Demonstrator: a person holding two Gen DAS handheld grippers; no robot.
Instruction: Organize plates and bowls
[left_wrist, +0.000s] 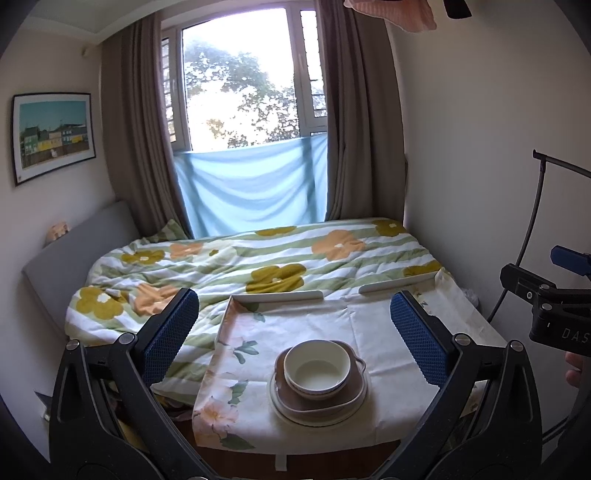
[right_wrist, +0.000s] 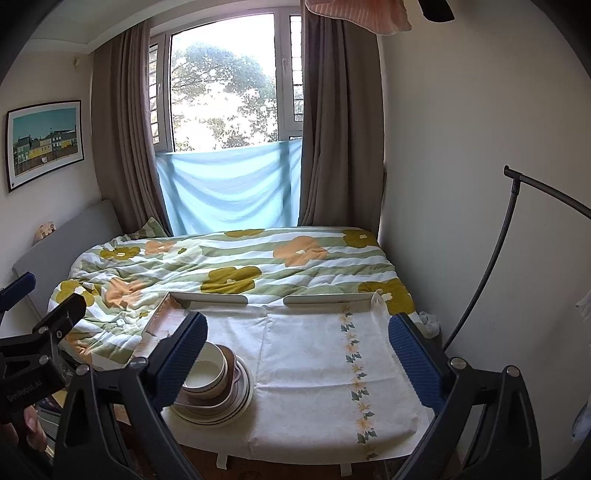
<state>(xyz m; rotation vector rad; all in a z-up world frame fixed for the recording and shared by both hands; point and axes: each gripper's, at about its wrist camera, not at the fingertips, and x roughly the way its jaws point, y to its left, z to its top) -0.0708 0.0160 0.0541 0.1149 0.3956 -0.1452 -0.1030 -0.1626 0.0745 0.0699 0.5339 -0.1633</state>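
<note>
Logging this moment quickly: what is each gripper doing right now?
Left gripper: open, holding nothing, above the stacked dishes.
Right gripper: open, holding nothing.

The left gripper (left_wrist: 295, 332) is held level with its jaws spread wide and nothing between them. The right gripper (right_wrist: 301, 354) is posed the same, wide and empty, side by side with the left and apart from it.
</note>
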